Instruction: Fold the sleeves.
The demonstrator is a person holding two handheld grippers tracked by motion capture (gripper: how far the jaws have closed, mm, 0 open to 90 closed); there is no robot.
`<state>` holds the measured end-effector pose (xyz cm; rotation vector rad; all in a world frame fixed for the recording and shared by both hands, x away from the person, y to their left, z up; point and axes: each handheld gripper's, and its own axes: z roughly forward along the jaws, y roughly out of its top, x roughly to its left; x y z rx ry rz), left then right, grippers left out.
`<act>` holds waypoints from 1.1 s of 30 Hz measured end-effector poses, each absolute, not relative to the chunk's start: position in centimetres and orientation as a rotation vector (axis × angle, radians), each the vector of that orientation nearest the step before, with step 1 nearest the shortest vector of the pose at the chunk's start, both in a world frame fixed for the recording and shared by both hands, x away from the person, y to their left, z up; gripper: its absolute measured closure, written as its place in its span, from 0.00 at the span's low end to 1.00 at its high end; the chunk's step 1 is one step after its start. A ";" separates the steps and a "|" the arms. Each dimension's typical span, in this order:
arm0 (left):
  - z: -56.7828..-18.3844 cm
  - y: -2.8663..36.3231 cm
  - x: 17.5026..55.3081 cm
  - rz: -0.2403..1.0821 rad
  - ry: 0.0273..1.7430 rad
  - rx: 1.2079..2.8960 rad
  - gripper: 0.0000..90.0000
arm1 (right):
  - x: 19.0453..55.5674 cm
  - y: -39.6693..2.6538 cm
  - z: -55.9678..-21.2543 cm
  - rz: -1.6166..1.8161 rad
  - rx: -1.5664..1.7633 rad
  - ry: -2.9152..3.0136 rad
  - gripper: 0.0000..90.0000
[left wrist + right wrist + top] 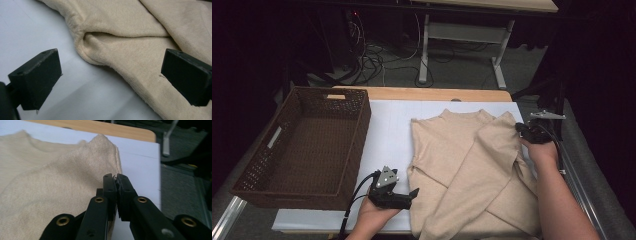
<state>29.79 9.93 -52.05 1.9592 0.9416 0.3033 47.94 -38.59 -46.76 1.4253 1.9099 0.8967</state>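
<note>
showing no writing: plain beige sweater (472,165)

- Your soft knitted sweater (472,170) is plain beige all over, with a fine ribbed knit texture and no print.
- The flat table cover (387,135) under it is plain white.
- The rectangular woven wicker basket (307,150) at your left is dark brown, its weave making a small regular grid.
- The wooden table edge (422,94) at the far side is light tan.
- Your left gripper (404,196) is black with a grey plate on top.
- Your right gripper (116,195) is black, with brass-coloured rivets.
</note>
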 end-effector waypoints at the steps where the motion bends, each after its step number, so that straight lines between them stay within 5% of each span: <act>1: -52.0 9.9 29.8 0.305 0.941 1.959 0.02 | 48.1 -39.0 -46.9 0.883 1.439 1.902 0.97; 9: -52.1 9.9 29.8 0.309 0.944 1.960 0.02 | 47.6 -39.1 -46.5 0.933 1.421 1.922 0.83; 20: -52.0 9.7 29.7 0.322 0.942 1.971 0.02 | 39.8 -40.0 -45.6 0.948 1.335 1.986 0.88; 25: -52.0 9.7 29.8 0.320 0.940 1.978 0.02 | 36.6 -40.5 -46.4 0.970 1.329 2.034 0.82; 33: -52.1 9.7 29.9 0.308 0.950 1.979 0.02 | 38.9 -39.9 -48.1 0.965 1.393 2.081 0.69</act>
